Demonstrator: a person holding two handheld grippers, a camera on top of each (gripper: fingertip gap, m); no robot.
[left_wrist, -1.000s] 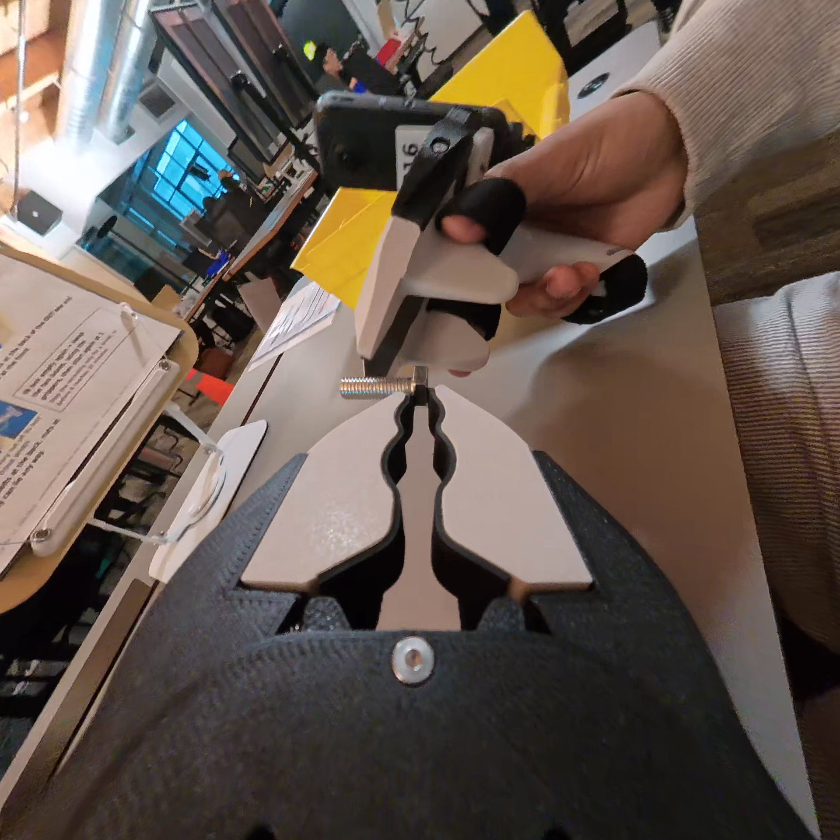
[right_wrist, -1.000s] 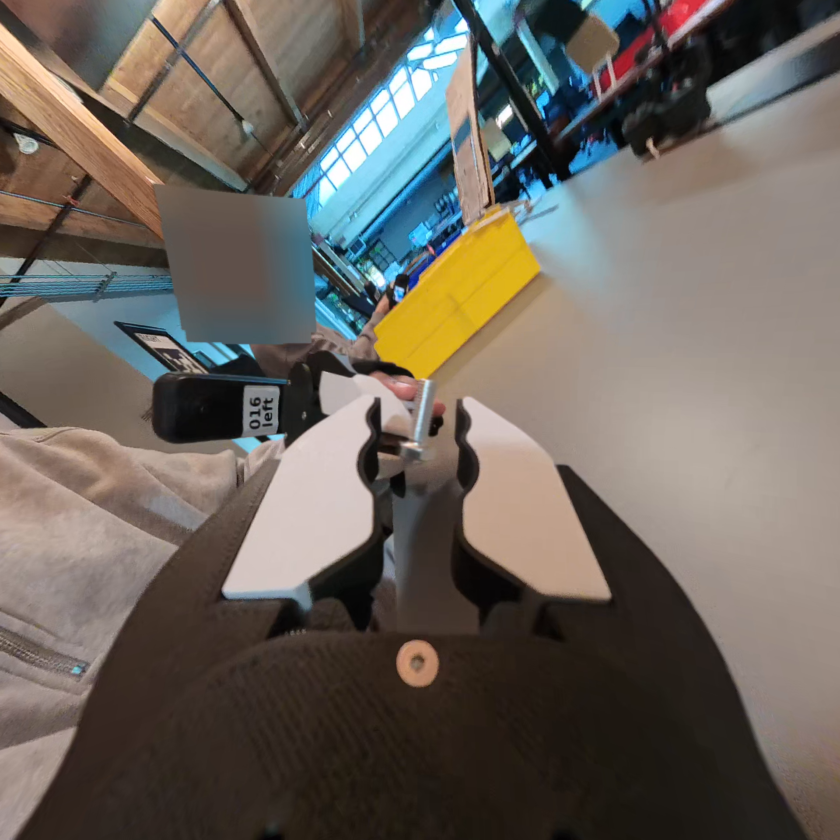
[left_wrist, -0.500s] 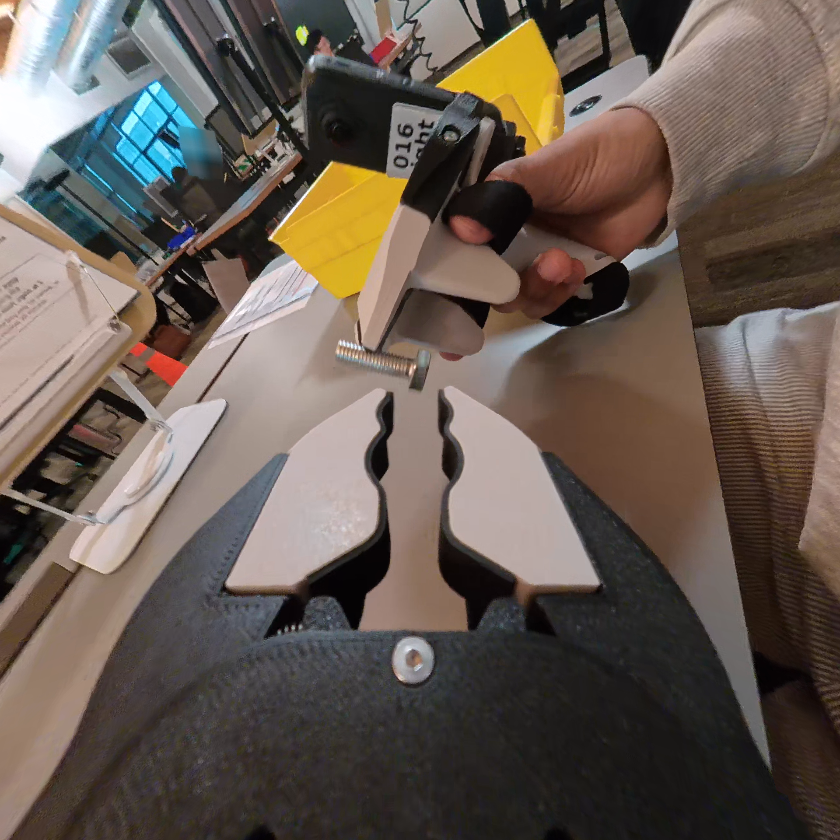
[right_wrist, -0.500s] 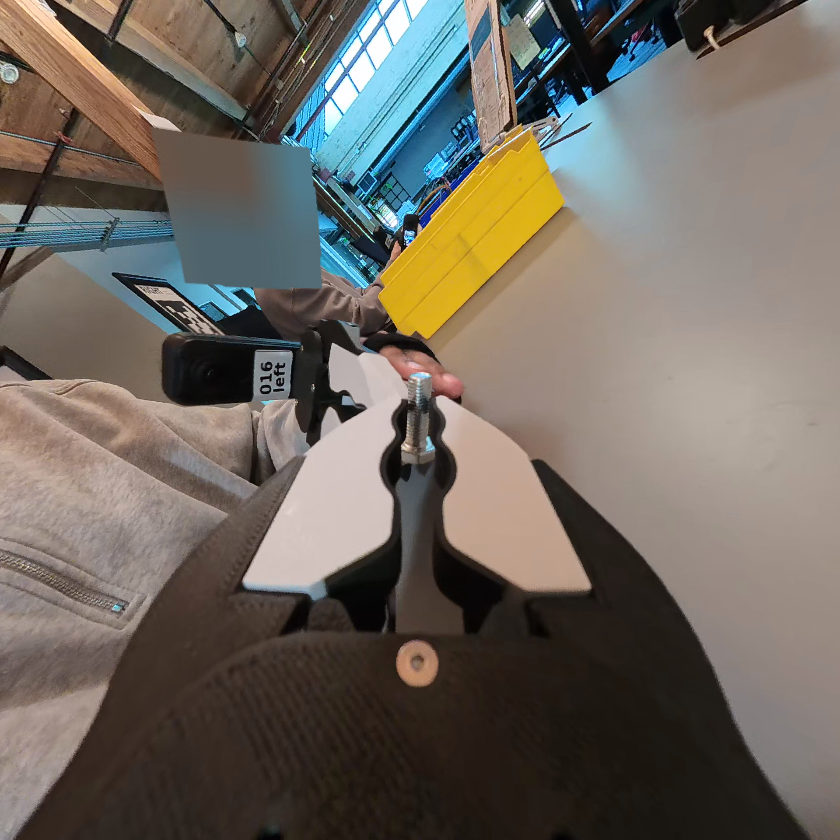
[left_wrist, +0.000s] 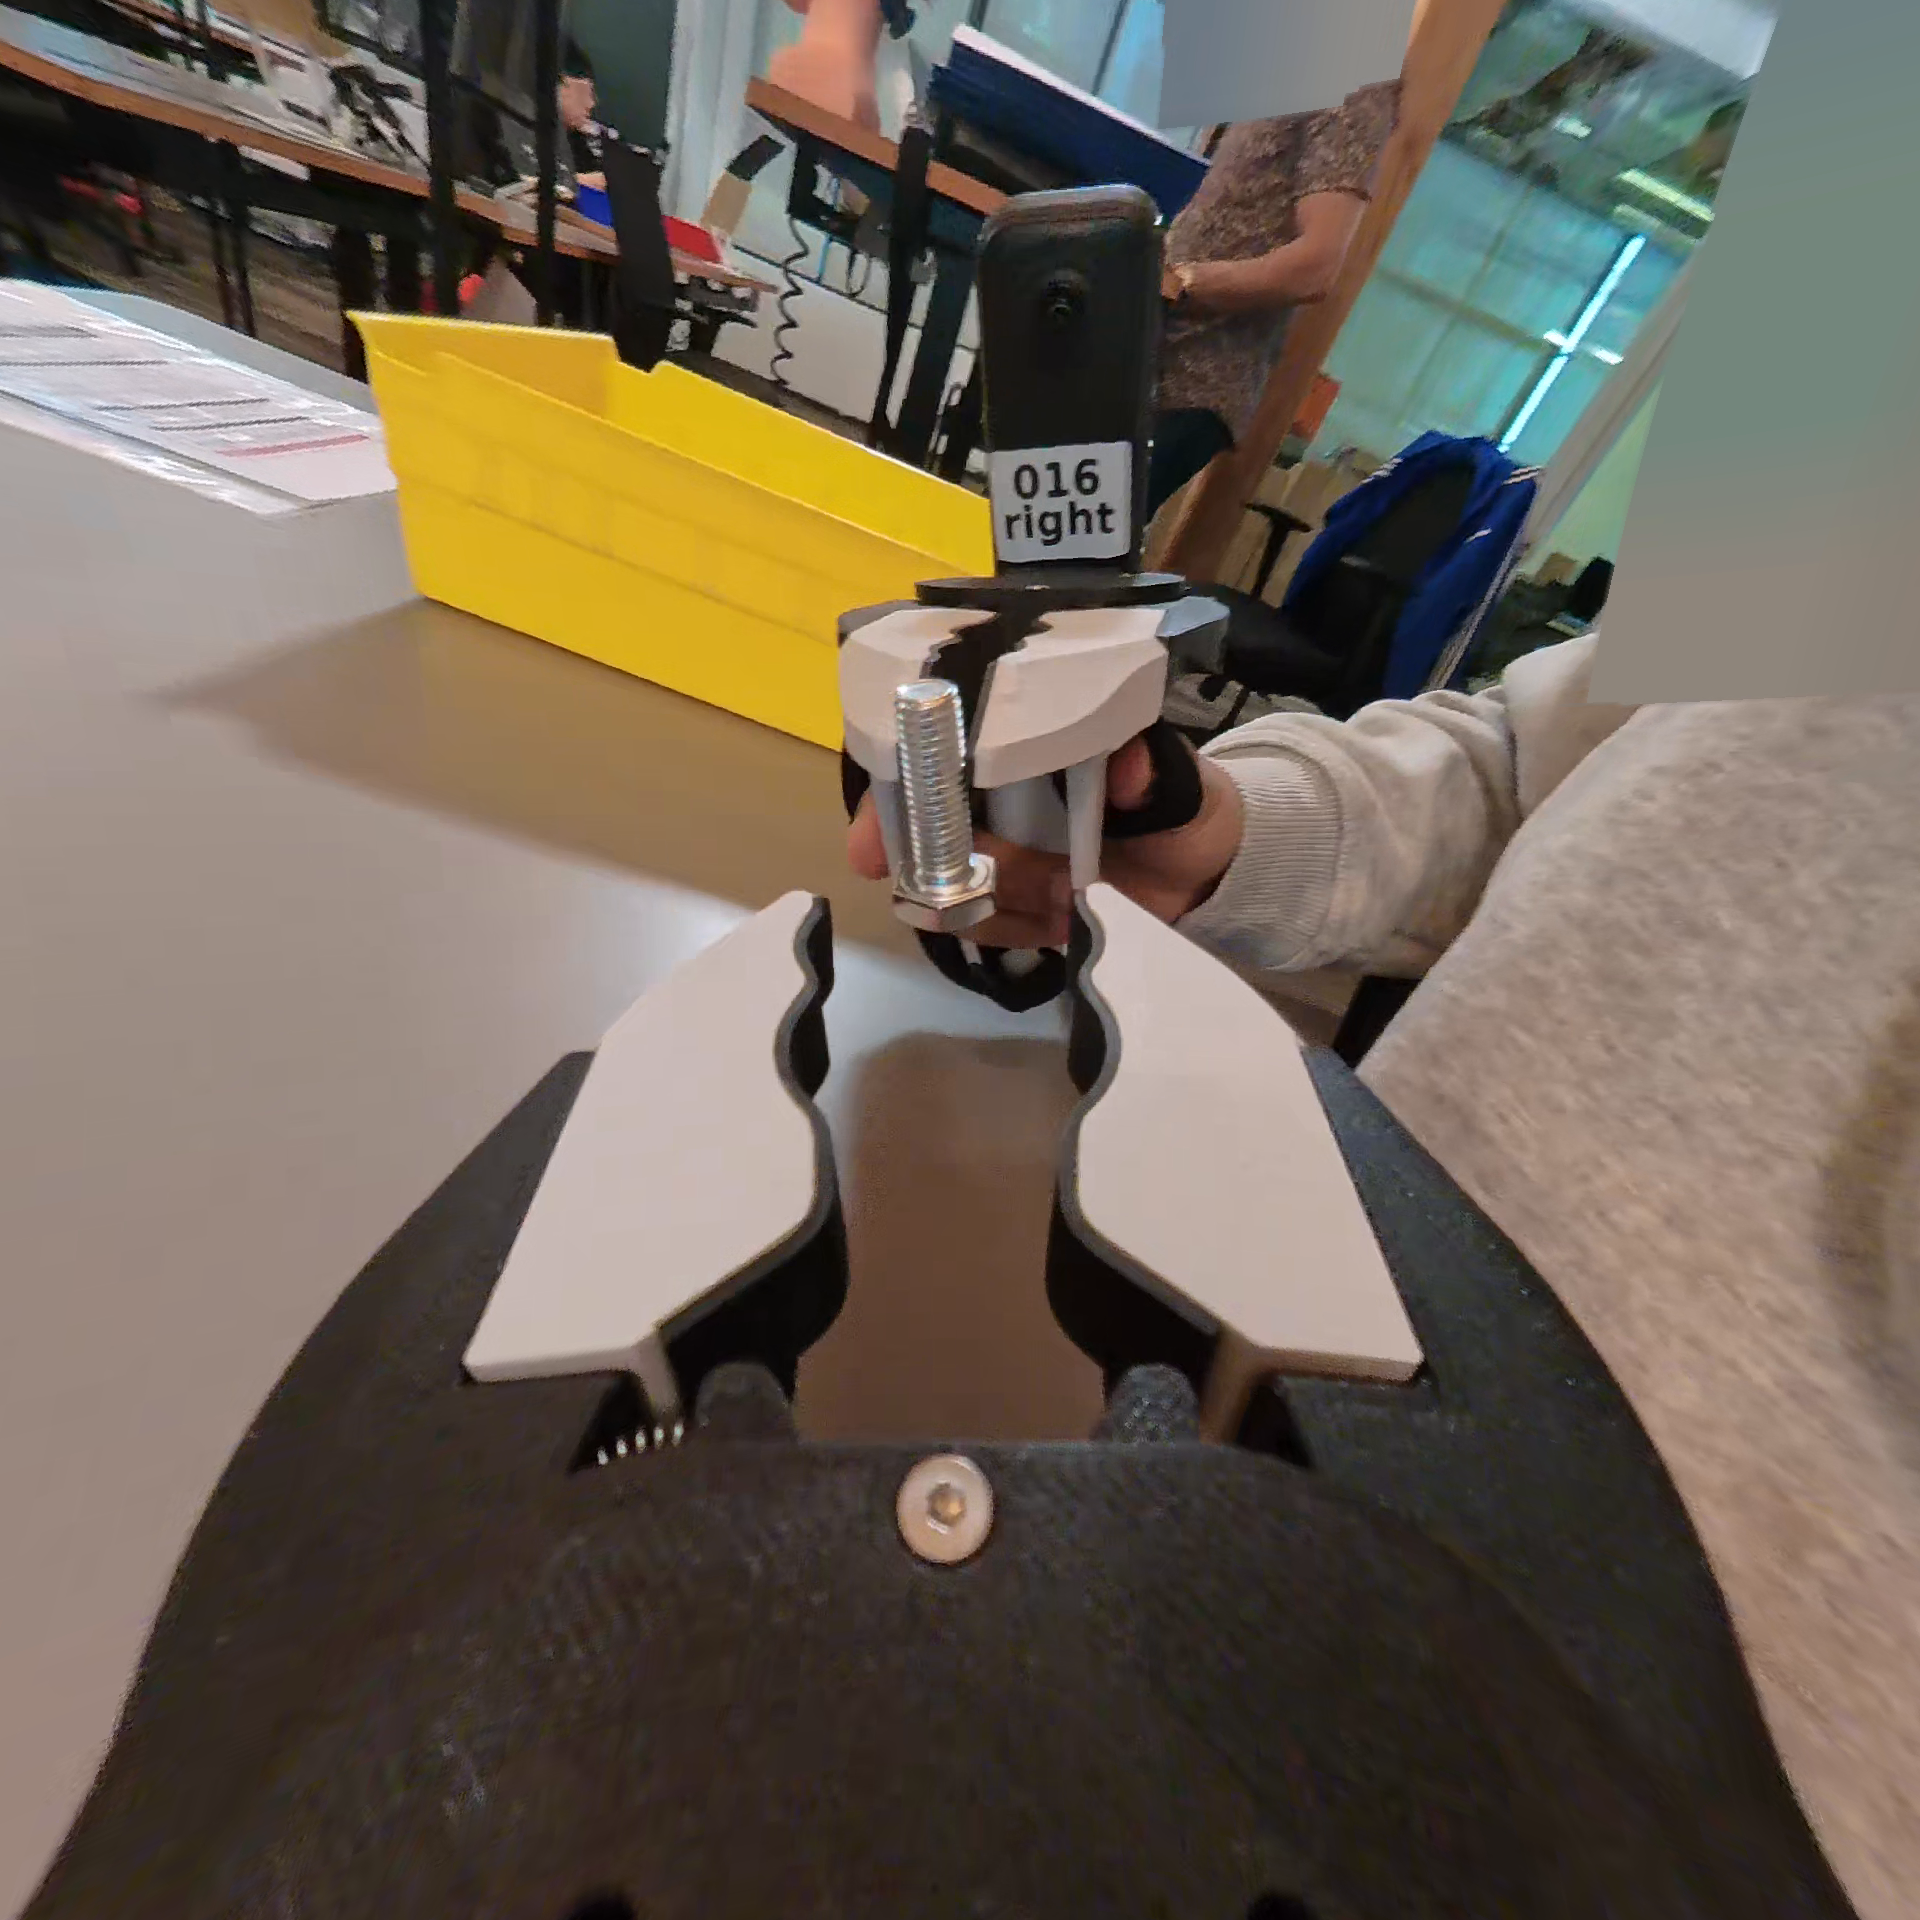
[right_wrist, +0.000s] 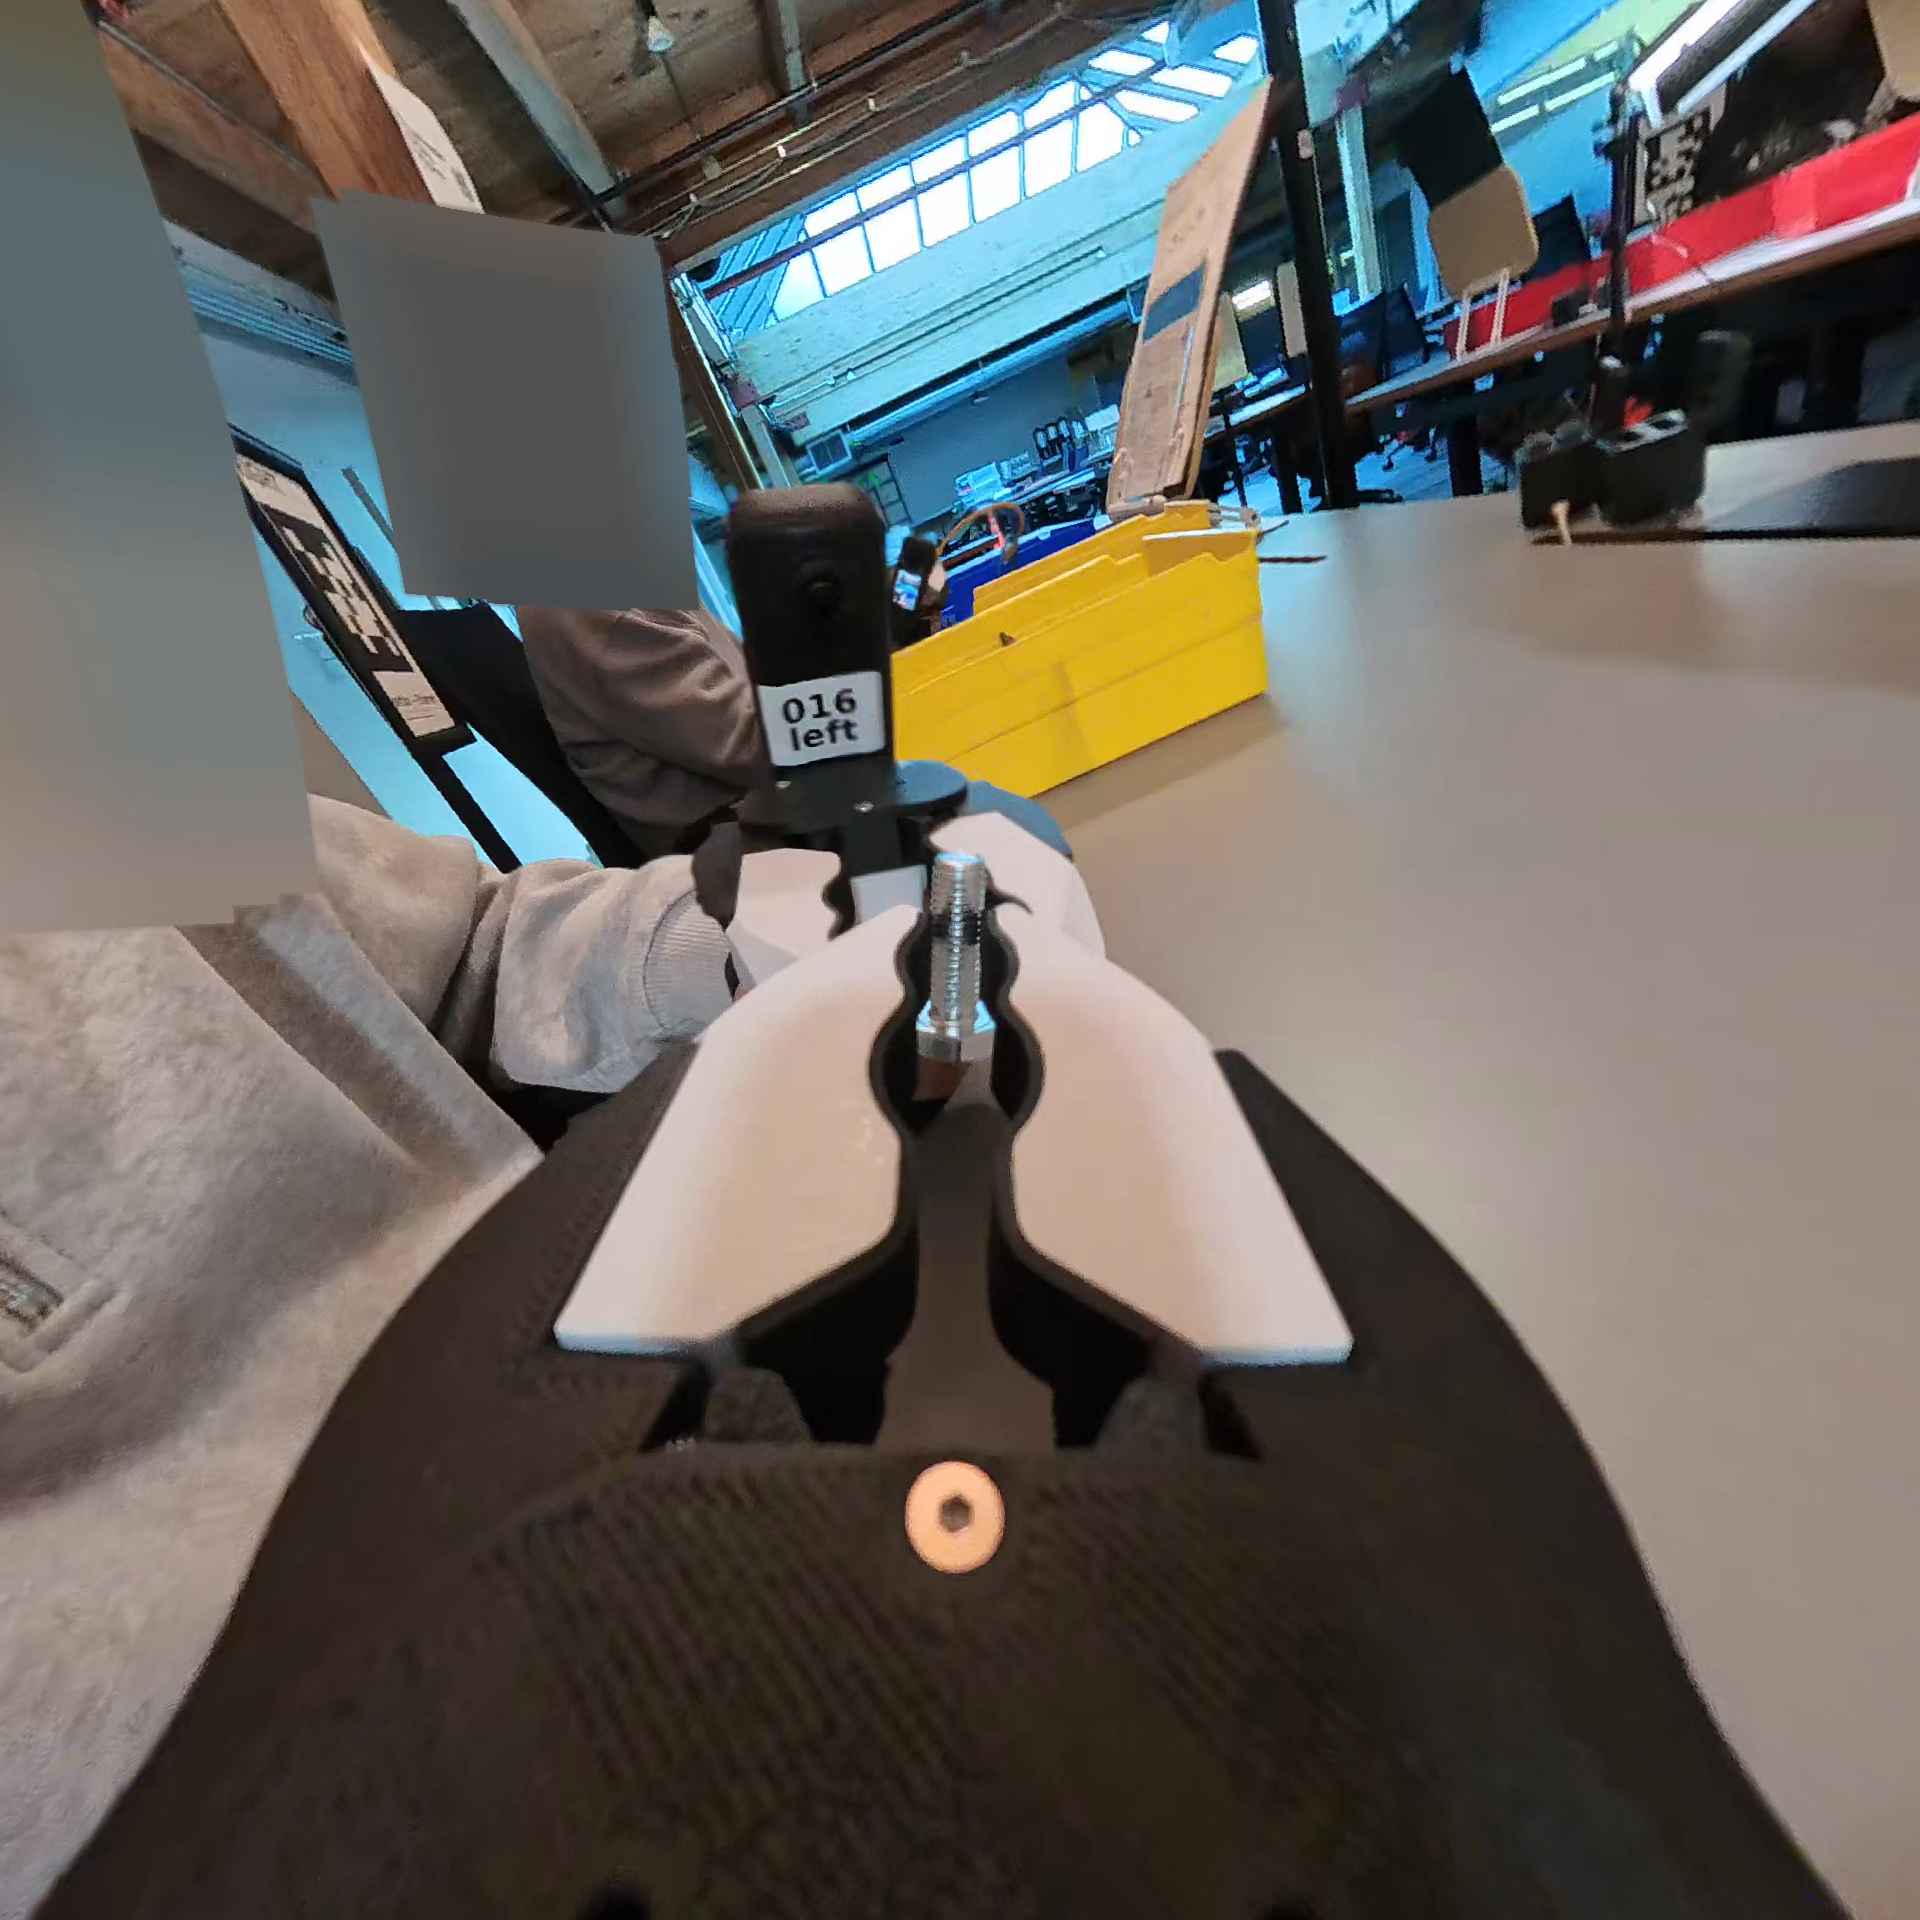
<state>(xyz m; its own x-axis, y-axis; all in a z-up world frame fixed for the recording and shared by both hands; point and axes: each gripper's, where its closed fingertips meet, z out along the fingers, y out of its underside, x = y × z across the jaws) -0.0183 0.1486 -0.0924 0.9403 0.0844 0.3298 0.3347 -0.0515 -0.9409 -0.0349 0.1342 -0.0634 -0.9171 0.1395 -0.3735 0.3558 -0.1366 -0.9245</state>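
A silver hex bolt (right_wrist: 954, 961) is clamped between the white fingers of my right gripper (right_wrist: 956, 935), threaded end pointing forward, held above the beige table (right_wrist: 1507, 883). In the left wrist view the bolt (left_wrist: 933, 805) hangs from the right gripper (left_wrist: 992, 681) with its hex head towards me. My left gripper (left_wrist: 948, 935) is open and empty, its jaws spread just in front of and below the bolt's head, not touching it. The left gripper also shows in the right wrist view (right_wrist: 883, 894), right behind the bolt. A hand holds each gripper.
A yellow bin (left_wrist: 644, 520) stands on the table (left_wrist: 260, 831) behind the grippers, and also shows in the right wrist view (right_wrist: 1091, 665). A printed sheet (left_wrist: 187, 416) lies at the far left. A black object (right_wrist: 1610, 478) sits at the far edge. The person's grey sweater (left_wrist: 1662, 1143) is close on the right. Left and right tips are no more than a few centimetres apart.
The left gripper let go of the bolt's head and opened wide. The right gripper closed on the bolt's shaft and now carries it. Both grippers turned level.
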